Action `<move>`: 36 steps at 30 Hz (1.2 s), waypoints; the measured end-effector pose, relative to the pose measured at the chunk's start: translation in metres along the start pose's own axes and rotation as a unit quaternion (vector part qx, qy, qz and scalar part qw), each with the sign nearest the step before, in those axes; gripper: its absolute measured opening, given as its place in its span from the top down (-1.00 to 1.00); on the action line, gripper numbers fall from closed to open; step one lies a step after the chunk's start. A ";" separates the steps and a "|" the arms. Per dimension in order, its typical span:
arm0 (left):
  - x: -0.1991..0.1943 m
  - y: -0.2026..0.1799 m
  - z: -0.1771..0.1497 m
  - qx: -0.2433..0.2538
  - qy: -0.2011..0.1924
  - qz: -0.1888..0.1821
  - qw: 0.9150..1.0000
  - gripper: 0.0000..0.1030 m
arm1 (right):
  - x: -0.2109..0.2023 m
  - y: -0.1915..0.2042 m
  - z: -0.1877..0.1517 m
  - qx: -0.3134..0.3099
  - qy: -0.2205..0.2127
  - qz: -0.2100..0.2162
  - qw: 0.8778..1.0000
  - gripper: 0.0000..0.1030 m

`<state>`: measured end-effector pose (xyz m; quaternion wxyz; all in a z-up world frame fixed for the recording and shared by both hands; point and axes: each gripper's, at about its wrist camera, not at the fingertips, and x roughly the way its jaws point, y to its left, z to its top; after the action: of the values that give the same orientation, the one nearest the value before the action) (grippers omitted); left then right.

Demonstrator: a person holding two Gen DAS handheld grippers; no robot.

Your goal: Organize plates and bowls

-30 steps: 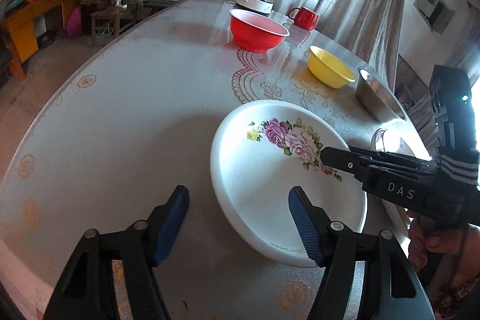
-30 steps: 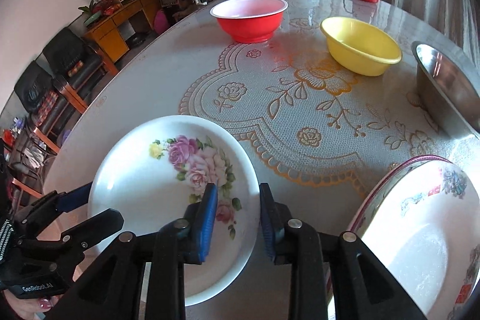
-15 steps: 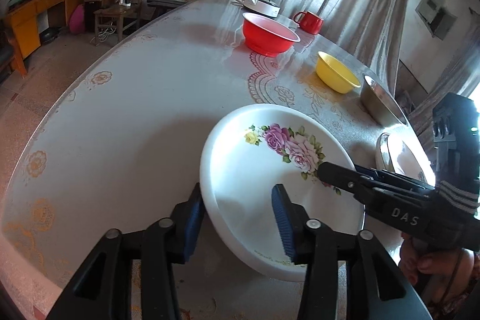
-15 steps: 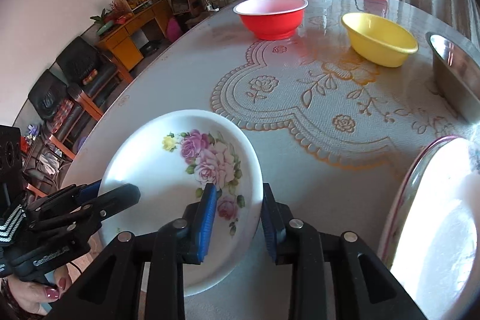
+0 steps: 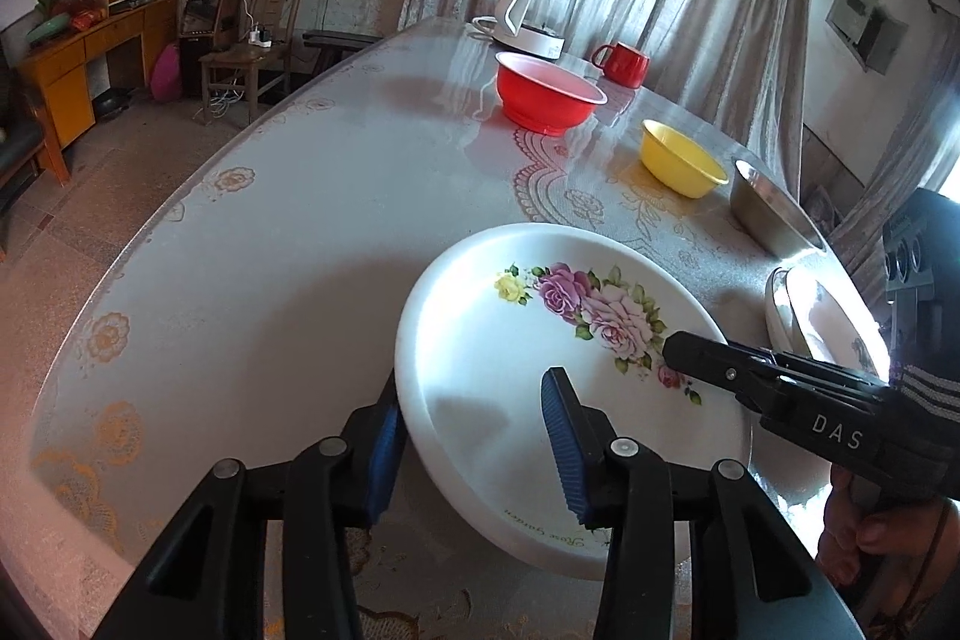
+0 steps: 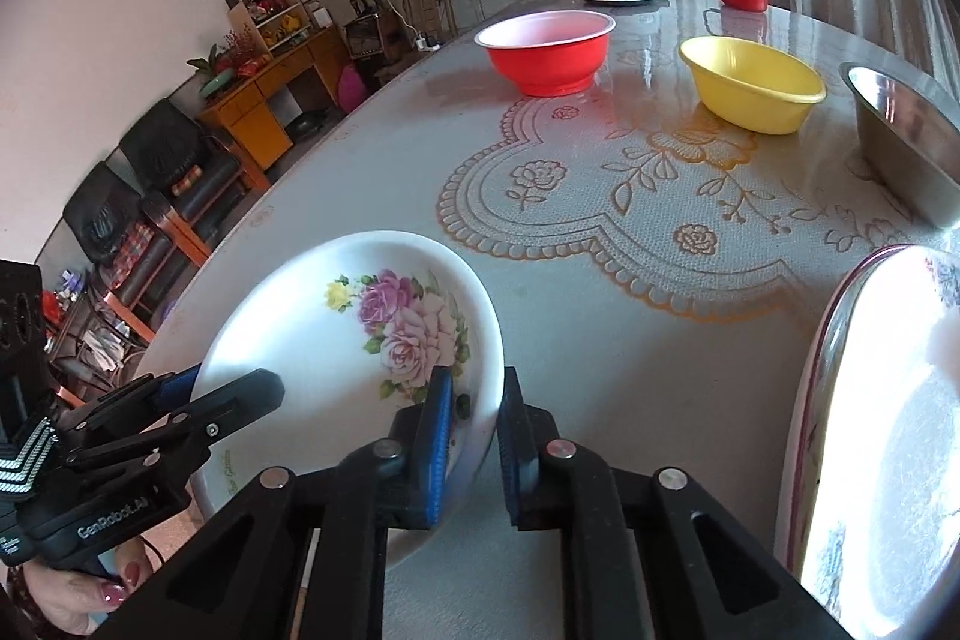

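A white plate with pink roses [image 5: 540, 358] is held off the table between both grippers; it also shows in the right wrist view [image 6: 360, 328]. My left gripper [image 5: 474, 448] is shut on the plate's near-left rim. My right gripper [image 6: 474, 436] is shut on the opposite rim, and appears in the left wrist view [image 5: 690, 358]. A red bowl [image 5: 549, 97], a yellow bowl [image 5: 681, 157] and a steel bowl [image 5: 774, 214] stand further back. A large flowered plate [image 6: 882, 436] lies at the right.
A glass kettle [image 5: 534, 16] and a red mug [image 5: 621, 61] stand at the table's far end. A lace mat [image 6: 630, 196] covers the table's middle. The table's [image 5: 240, 280] left edge curves toward the room with chairs and a cabinet.
My left gripper moved in and closed on the plate's rim. The plate has risen off the table, held by both grippers, and the view has lifted and tilted.
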<state>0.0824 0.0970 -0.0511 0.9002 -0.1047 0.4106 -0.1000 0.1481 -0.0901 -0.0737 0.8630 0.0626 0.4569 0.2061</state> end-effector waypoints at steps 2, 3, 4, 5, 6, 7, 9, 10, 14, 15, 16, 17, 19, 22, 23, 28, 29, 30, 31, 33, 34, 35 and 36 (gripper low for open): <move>-0.001 -0.002 0.001 0.004 -0.005 0.001 1.000 0.14 | -0.005 0.001 -0.001 0.002 -0.004 0.004 1.000 0.75; -0.001 -0.004 0.001 0.006 -0.006 0.002 1.000 0.14 | -0.006 0.001 -0.002 0.002 -0.006 0.005 1.000 0.76; -0.002 -0.006 0.001 0.008 -0.009 0.000 1.000 0.14 | -0.008 0.000 -0.001 0.005 -0.009 0.007 1.000 0.77; -0.002 -0.007 0.001 0.009 -0.011 -0.002 1.000 0.14 | -0.009 -0.001 -0.001 0.009 -0.011 0.009 1.000 0.78; -0.002 -0.008 0.000 0.009 -0.011 -0.005 1.000 0.14 | -0.011 -0.001 -0.001 0.009 -0.013 0.009 1.000 0.78; -0.002 -0.009 0.001 0.010 -0.011 -0.006 1.000 0.14 | -0.014 -0.002 -0.001 0.009 -0.016 0.009 1.000 0.78; -0.004 -0.013 0.002 0.014 -0.013 -0.009 1.000 0.14 | -0.021 -0.003 -0.001 0.010 -0.023 0.011 1.000 0.78; -0.004 -0.016 0.003 0.016 -0.015 -0.010 1.000 0.14 | -0.025 -0.004 -0.001 0.010 -0.026 0.010 1.000 0.78; -0.008 -0.027 0.008 0.023 -0.023 -0.018 0.999 0.14 | -0.040 -0.008 0.001 0.016 -0.042 0.010 0.999 0.78; -0.010 -0.030 0.010 0.024 -0.026 -0.021 0.999 0.14 | -0.044 -0.010 0.002 0.018 -0.046 0.010 0.999 0.78; -0.011 -0.033 0.011 0.026 -0.029 -0.024 0.999 0.14 | -0.048 -0.011 0.002 0.020 -0.049 0.010 0.999 0.78; -0.012 -0.037 0.013 0.030 -0.030 -0.027 0.999 0.14 | -0.051 -0.014 0.002 0.022 -0.054 0.010 0.998 0.78; -0.014 -0.047 0.016 0.038 -0.034 -0.033 0.998 0.14 | -0.060 -0.018 0.002 0.027 -0.061 0.008 0.998 0.78; -0.015 -0.063 0.021 0.052 -0.038 -0.045 0.997 0.14 | -0.075 -0.030 0.001 0.039 -0.071 0.005 0.997 0.78; -0.015 -0.069 0.022 0.057 -0.039 -0.049 0.996 0.14 | -0.080 -0.034 0.000 0.043 -0.074 0.002 0.996 0.78; -0.013 -0.103 0.028 0.082 -0.042 -0.075 0.993 0.14 | -0.106 -0.057 -0.007 0.064 -0.096 -0.013 0.993 0.78; -0.011 -0.111 0.029 0.088 -0.042 -0.078 0.992 0.14 | -0.111 -0.062 -0.009 0.069 -0.100 -0.017 0.992 0.78; -0.010 -0.118 0.029 0.096 -0.041 -0.083 0.991 0.14 | -0.117 -0.068 -0.011 0.075 -0.104 -0.020 0.992 0.78; -0.009 -0.125 0.029 0.102 -0.040 -0.088 0.990 0.14 | -0.121 -0.073 -0.013 0.080 -0.108 -0.024 0.991 0.78; -0.006 -0.140 0.029 0.116 -0.037 -0.097 0.988 0.14 | -0.132 -0.084 -0.018 0.093 -0.115 -0.032 0.988 0.78; -0.004 -0.148 0.029 0.122 -0.035 -0.101 0.987 0.14 | -0.136 -0.090 -0.020 0.098 -0.118 -0.037 0.987 0.78; -0.002 -0.156 0.028 0.126 -0.032 -0.106 0.986 0.14 | -0.140 -0.096 -0.023 0.103 -0.120 -0.042 0.986 0.78; 0.001 -0.164 0.028 0.131 -0.030 -0.110 0.985 0.14 | -0.144 -0.102 -0.024 0.112 -0.123 -0.046 0.985 0.78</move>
<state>0.0889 -0.0569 0.0108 0.9014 -0.0333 0.3529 -0.2486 0.0879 -0.2438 -0.0079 0.9087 0.1621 0.3702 0.1044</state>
